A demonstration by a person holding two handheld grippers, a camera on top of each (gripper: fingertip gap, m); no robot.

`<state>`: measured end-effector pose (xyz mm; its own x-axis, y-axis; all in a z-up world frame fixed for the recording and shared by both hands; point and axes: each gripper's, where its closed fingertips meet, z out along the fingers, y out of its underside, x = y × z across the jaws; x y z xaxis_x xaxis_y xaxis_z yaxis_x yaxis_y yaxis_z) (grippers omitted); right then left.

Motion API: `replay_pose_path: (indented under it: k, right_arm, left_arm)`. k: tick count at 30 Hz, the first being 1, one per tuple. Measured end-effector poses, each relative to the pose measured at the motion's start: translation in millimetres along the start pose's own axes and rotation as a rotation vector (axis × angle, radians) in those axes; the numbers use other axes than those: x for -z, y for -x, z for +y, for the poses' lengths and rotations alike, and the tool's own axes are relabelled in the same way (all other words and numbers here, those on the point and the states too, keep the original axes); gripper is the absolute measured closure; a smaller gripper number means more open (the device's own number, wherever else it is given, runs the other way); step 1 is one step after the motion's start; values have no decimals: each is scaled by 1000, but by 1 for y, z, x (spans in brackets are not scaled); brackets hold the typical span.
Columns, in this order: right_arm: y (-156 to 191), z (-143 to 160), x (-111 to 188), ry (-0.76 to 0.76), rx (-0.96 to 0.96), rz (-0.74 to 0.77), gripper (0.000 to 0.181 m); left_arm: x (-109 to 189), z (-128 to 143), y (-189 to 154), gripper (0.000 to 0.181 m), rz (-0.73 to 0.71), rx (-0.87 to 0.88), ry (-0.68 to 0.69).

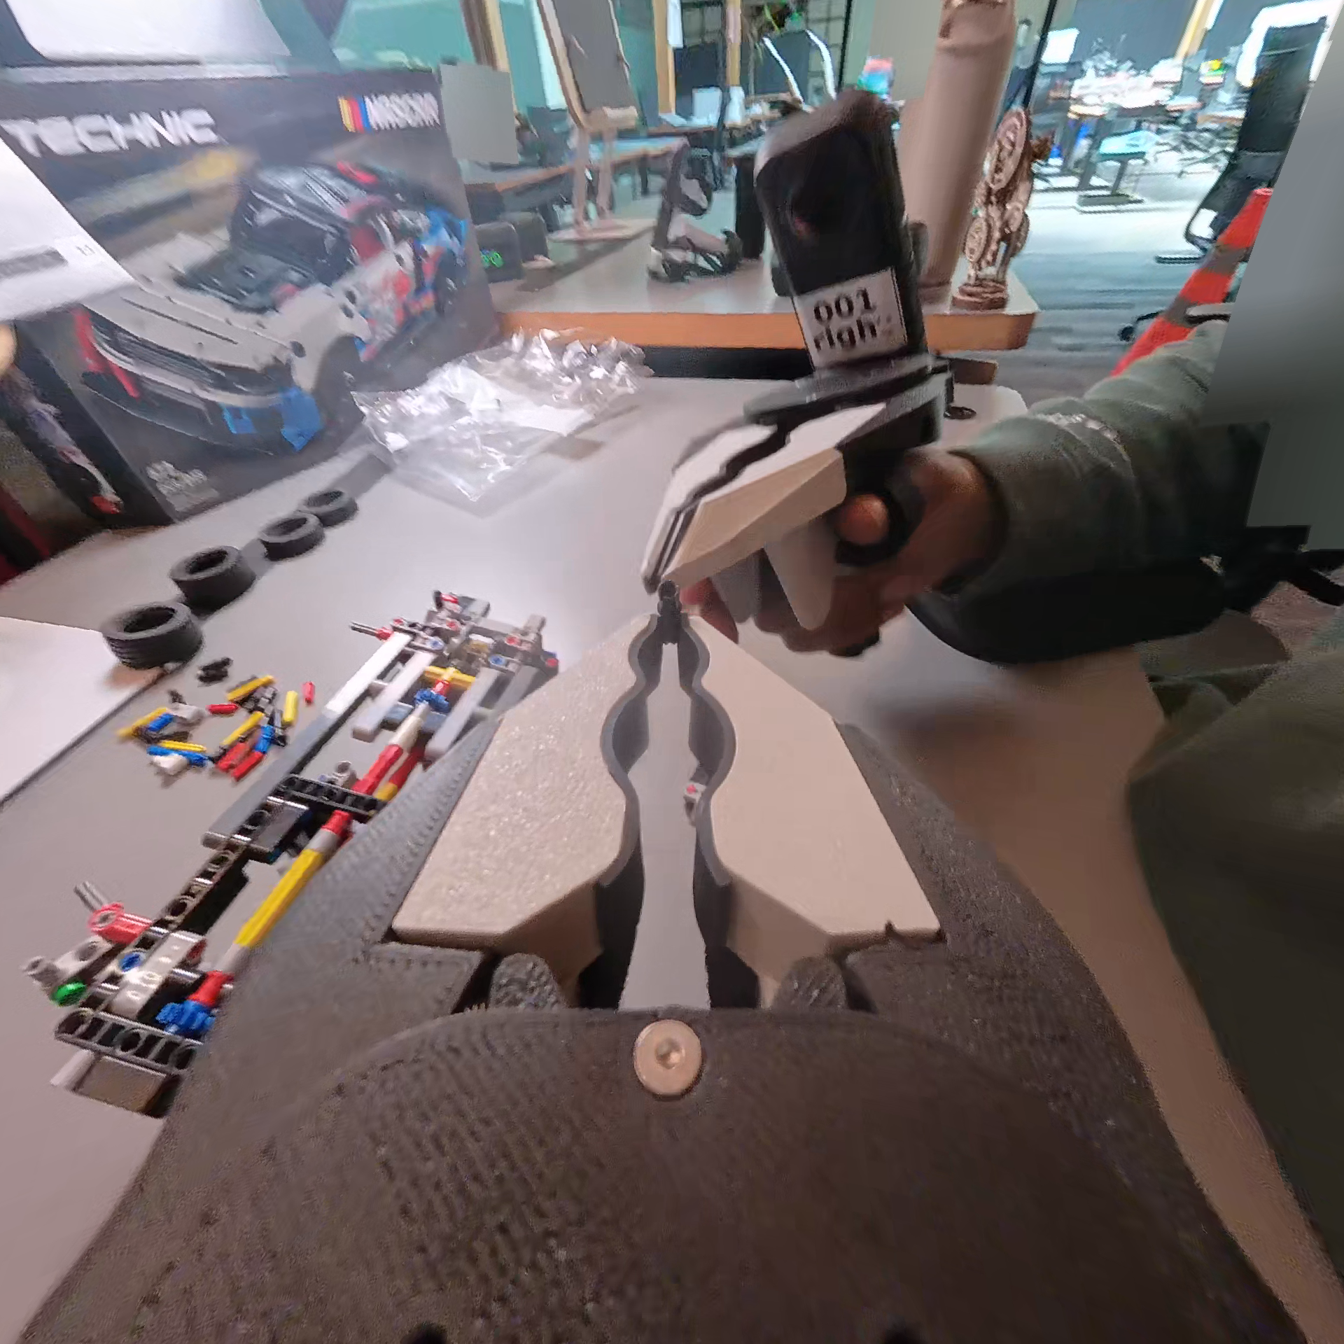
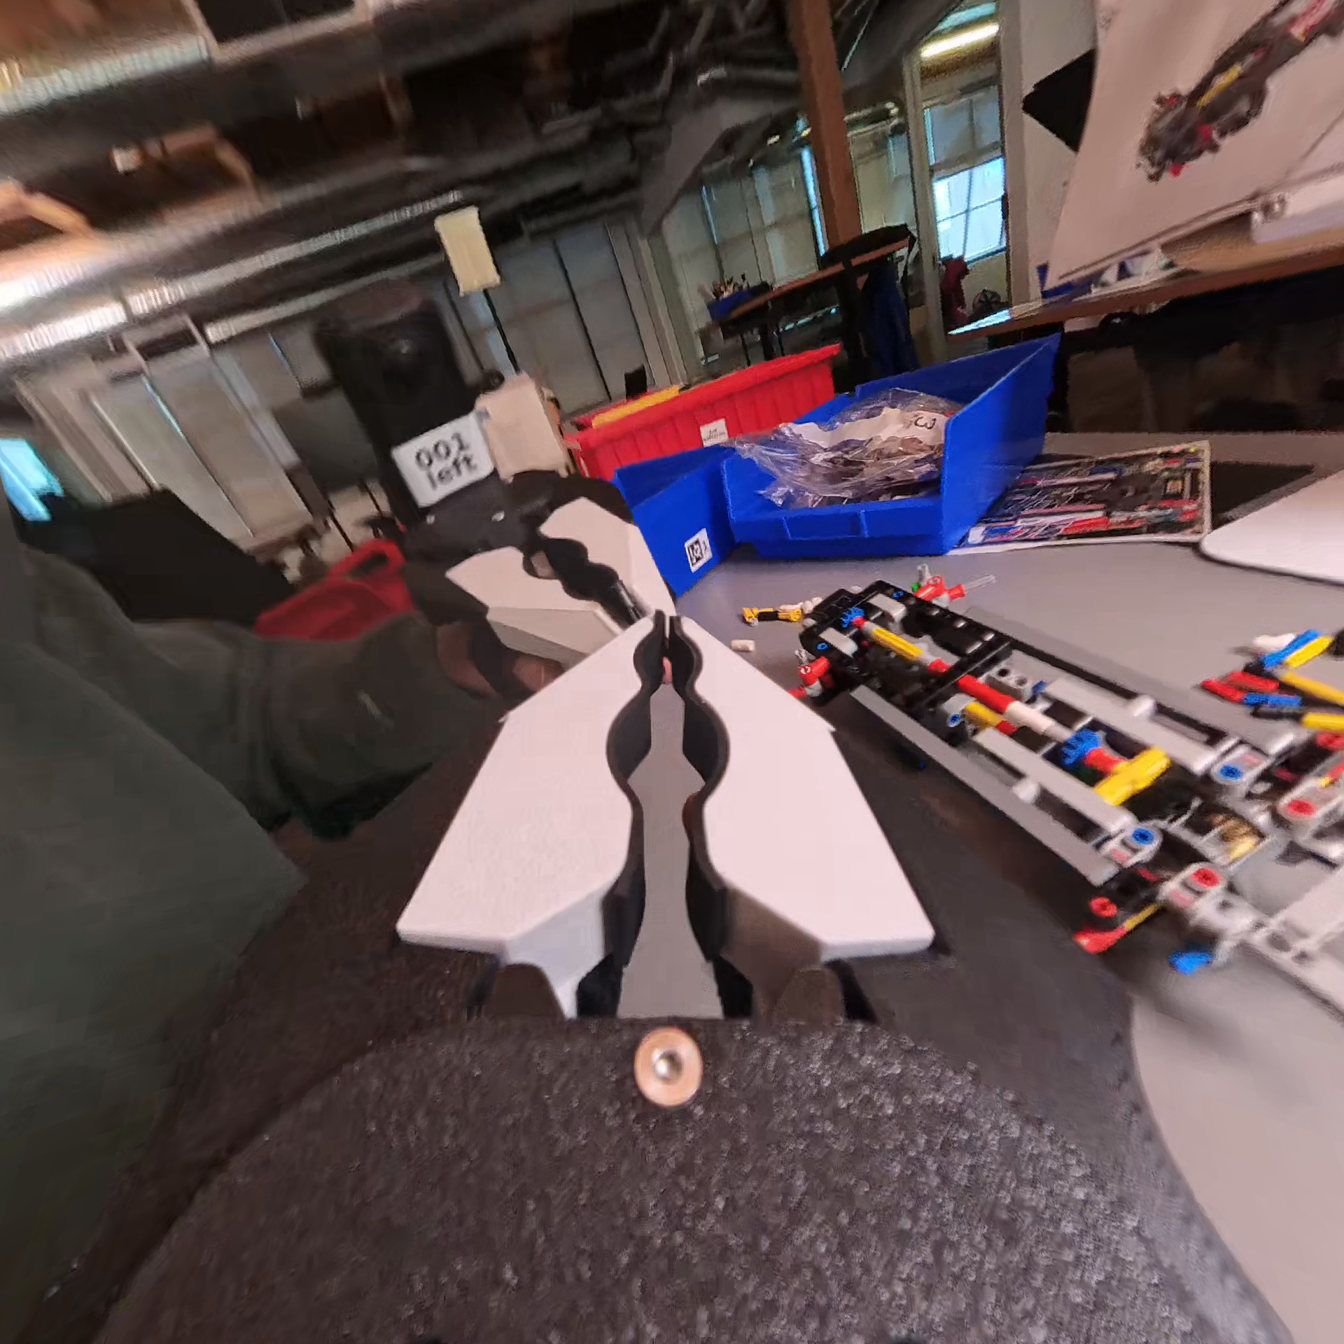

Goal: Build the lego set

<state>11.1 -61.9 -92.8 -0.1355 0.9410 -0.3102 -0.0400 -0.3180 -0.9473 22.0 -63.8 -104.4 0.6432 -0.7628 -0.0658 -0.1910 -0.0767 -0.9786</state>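
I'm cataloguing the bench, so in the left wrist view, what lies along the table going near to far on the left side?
Lego chassis → loose pins → four black tyres → clear plastic bags → Lego box.

The right hand-held gripper points toward 12 o'clock with its two white fingers nearly shut, tips almost touching. The left hand-held gripper comes in from 10 o'clock and meets it tip to tip. At 3 o'clock the long lego frame lies on the grey worktop. A blue bin with a plastic bag sits at 1 o'clock, beside a red bin.
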Motion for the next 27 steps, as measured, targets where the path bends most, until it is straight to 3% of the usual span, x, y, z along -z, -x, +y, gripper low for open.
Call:
replay_pose_path:
  k: [5, 9, 12, 16, 22, 27]
  right_arm:
    - [7, 18, 10, 315, 421, -52, 173]
    - [18, 45, 11, 566, 539, -184, 163]
    - [18, 59, 10, 676, 583, -248, 176]
    - [21, 60, 10, 701, 567, -293, 179]
    - [19, 51, 21, 550, 415, -297, 180]
    - [22, 56, 25, 545, 464, -292, 178]
  left_arm:
    - [-4, 29, -11, 179, 115, 38, 168]
    - [-10, 49, -28, 179, 197, 23, 282]
    - [-11, 58, -35, 179, 215, -9, 335]
    - [-8, 59, -37, 179, 229, -6, 333]
    - [0, 42, -35, 179, 282, 74, 236]
    - [-2, 46, -41, 179, 307, 71, 254]
